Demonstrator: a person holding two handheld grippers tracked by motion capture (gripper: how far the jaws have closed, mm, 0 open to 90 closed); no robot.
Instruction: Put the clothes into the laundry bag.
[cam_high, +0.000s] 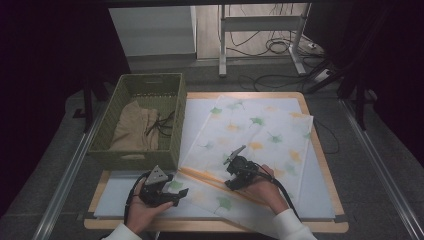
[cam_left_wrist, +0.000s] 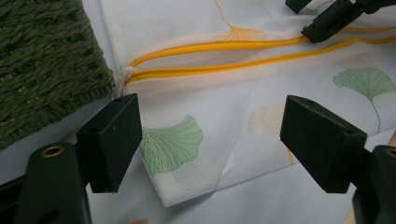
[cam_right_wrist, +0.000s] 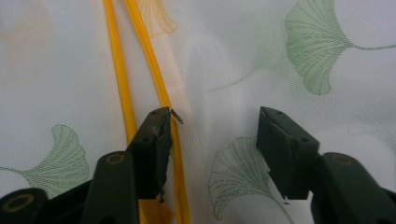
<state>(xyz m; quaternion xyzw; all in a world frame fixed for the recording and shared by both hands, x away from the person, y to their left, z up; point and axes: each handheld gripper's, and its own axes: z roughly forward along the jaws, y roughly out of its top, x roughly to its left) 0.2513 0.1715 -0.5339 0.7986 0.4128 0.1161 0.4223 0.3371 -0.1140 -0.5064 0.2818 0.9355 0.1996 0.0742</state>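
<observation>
A white mesh bag (cam_high: 255, 130) printed with green and orange leaves lies flat on the table, with a double orange trim (cam_high: 210, 179) running across its near part. My left gripper (cam_high: 179, 196) is open at the bag's near left corner; in the left gripper view its jaws (cam_left_wrist: 215, 140) straddle that corner (cam_left_wrist: 187, 154) without touching it. My right gripper (cam_high: 229, 177) is open and points down at the orange trim. In the right gripper view its jaws (cam_right_wrist: 212, 149) stand apart over the mesh (cam_right_wrist: 233, 70), the left jaw right against the trim (cam_right_wrist: 149, 60).
A green woven basket (cam_high: 135, 155) stands at the left, close to my left gripper, with a tan cloth (cam_high: 132, 127) and a dark cord inside. A pale mat (cam_high: 315, 190) covers the wooden tabletop (cam_high: 327, 170). Cables and a desk frame lie on the floor beyond.
</observation>
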